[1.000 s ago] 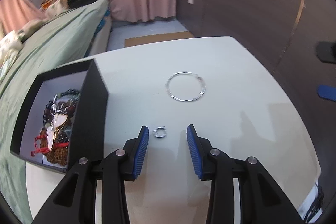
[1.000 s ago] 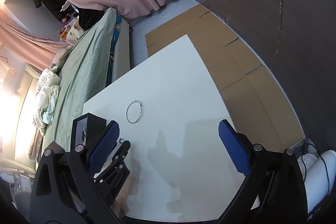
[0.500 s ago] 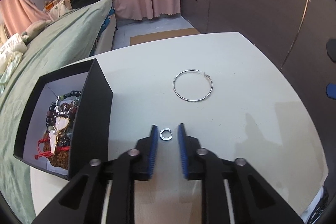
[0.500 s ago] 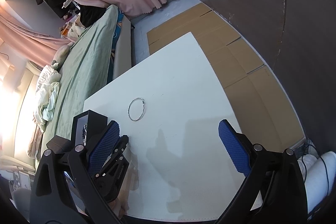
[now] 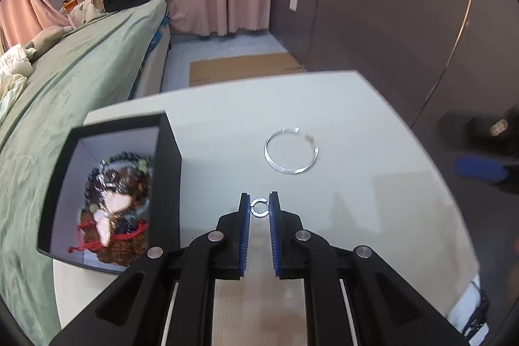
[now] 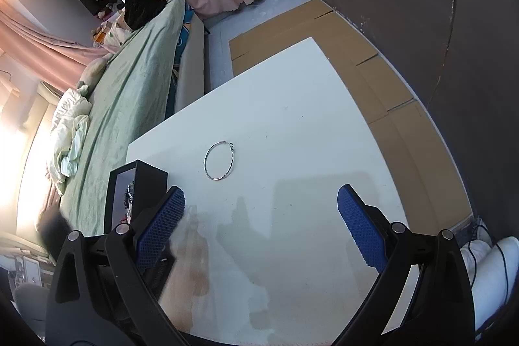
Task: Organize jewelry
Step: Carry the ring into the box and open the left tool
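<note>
I've got the left claw pinched on the small open ring, caught right at the pad tips; the jaws have just been closing onto it. The grip is at the very ends of the pads, so any wobble and the ring could pop out sideways and skitter across the white table, maybe off the edge. It's thin and springy w/ a gap, so squeezing harder might flip it flat instead of holding it.

The black box is just to the left, already piled w/ beads, so dropping the ring from too high could bounce it off the heap.

The big bangle sits farther out on the table, untouched. The right claw hangs wide open over bare table, nothing in it.
</note>
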Motion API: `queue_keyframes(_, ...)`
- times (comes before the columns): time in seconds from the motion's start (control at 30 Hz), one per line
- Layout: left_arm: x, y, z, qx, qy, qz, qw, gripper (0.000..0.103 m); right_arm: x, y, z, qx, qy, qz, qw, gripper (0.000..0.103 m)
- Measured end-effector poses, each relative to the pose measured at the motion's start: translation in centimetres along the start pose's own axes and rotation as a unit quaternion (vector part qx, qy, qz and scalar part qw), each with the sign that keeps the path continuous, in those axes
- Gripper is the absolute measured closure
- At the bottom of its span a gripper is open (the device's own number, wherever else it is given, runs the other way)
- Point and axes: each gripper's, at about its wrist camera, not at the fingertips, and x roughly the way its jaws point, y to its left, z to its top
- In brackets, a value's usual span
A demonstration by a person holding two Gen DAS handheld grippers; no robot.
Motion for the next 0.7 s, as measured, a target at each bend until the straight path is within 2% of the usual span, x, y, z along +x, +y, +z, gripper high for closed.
queue_keyframes(0.37, -4.9, 2.8, 1.7, -0.034, -0.048, -0.04, 0.9975, 0.093, 2.1, 1.9, 0.2, -0.011, 0.01, -0.012, 1.0, 0.008)
queue_keyframes(0.57, -6.1, 5.2, 2.0, -0.051, -0.058, -0.04, 0.9962, 0.093, 4.1, 3.4, 0.3, -0.024, 0.022, -0.025, 0.999, 0.008)
queue_keyframes(0.7, -6.3, 7.0, 2.2, -0.065, -0.058, -0.038, 0.9955, 0.093, 5.5, 4.5, 0.5, -0.043, 0.025, -0.049, 0.998, 0.008)
